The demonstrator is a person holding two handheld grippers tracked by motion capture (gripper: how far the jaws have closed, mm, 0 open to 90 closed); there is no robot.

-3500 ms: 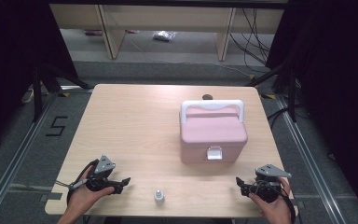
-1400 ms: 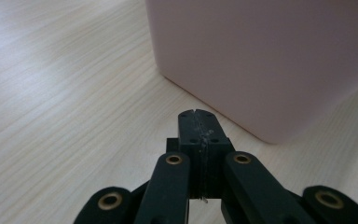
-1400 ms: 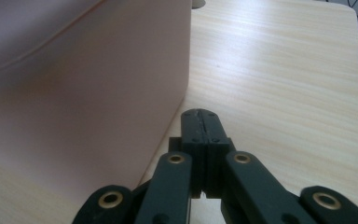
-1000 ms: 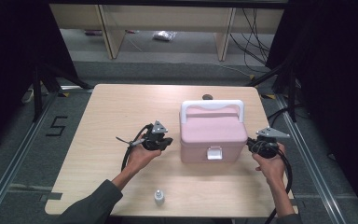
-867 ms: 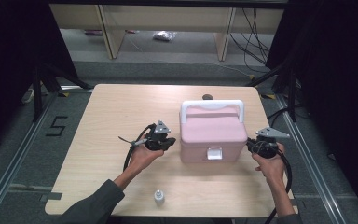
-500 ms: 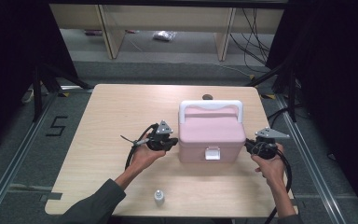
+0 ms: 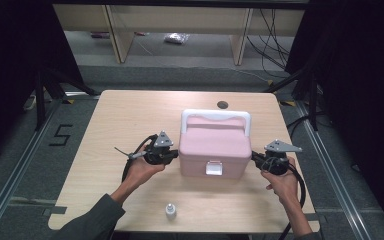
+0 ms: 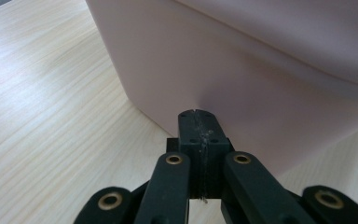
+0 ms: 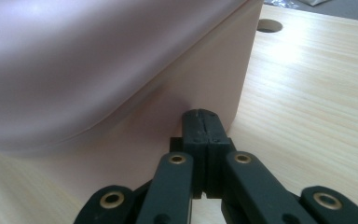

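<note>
The left tool [image 7: 172, 156] sits at the left side wall of the pink box [image 7: 215, 150], its jaws pressed fully together with nothing between them and its tip at, or just short of, that wall in the left gripper view [image 8: 198, 122]. The pink box, with its white handle [image 7: 215, 116] and white front latch [image 7: 213, 168], stands on the bench [image 7: 130, 115] right of centre, and a small white bottle [image 7: 170, 210] stands well apart near the front edge. The right tool [image 7: 256, 161] sits at the box's right side wall, jaws likewise closed on nothing, tip at the wall in the right gripper view [image 9: 200, 122].
</note>
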